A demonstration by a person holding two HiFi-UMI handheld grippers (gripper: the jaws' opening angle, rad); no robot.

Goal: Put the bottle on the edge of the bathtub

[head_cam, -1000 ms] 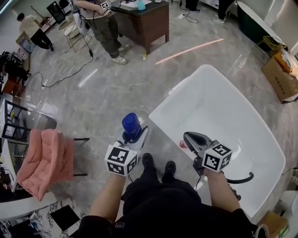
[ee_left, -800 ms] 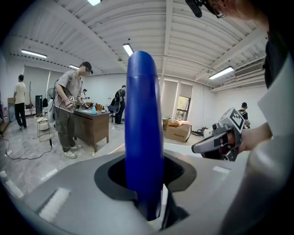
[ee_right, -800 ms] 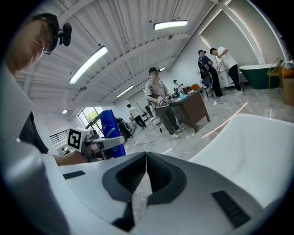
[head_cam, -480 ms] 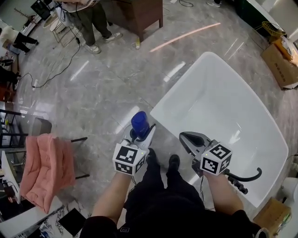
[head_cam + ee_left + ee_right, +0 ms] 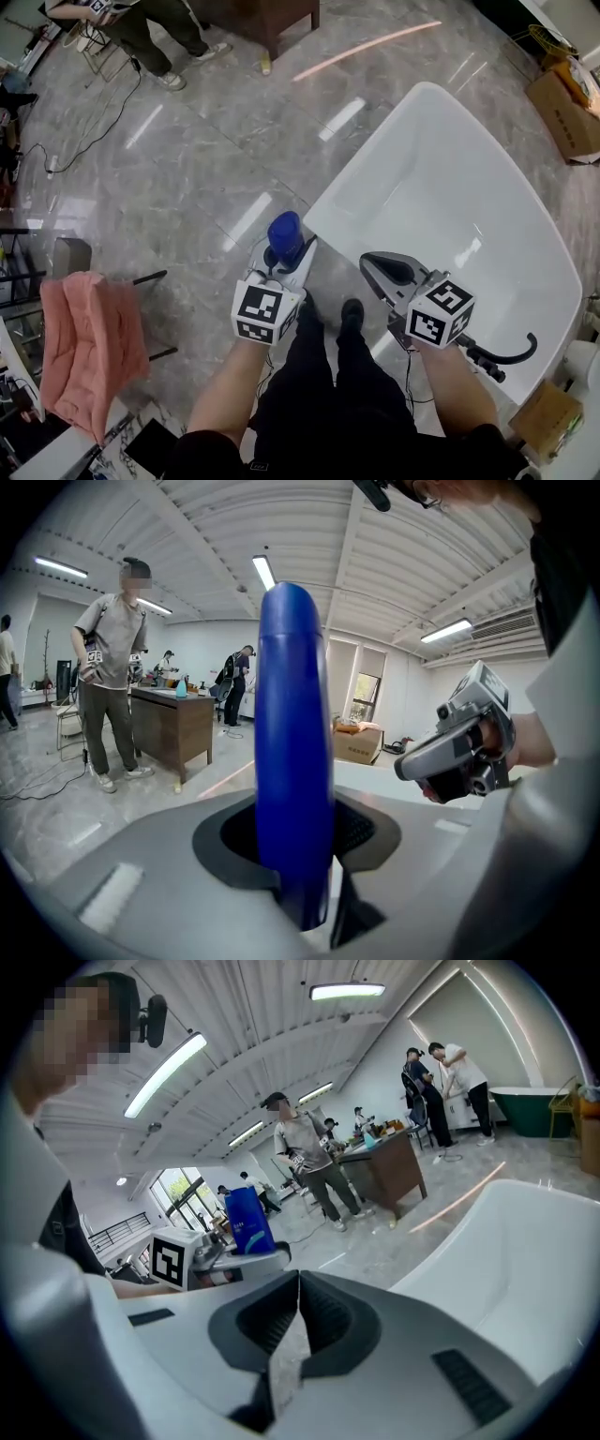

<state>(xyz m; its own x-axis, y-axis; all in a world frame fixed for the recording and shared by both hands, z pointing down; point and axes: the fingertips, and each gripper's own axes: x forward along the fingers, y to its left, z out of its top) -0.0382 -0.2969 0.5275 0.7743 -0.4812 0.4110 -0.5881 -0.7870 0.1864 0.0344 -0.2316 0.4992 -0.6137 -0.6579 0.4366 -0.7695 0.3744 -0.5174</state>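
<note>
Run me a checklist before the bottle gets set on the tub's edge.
1. Grip: the blue bottle stands upright, clamped between the left gripper's jaws. Ok.
2. Right gripper: jaws together with nothing between them, held off to the bottle's side. Ok.
3. Landing spot: the stretch of the bathtub's rim nearest the bottle is bare in the head view. Ok.
4. Bottle above the rim: it hangs over the floor, just outside the tub's near corner. Not ok.
5. Bottle's base level for setting down: the base is hidden by the gripper. Cannot tell.
</note>
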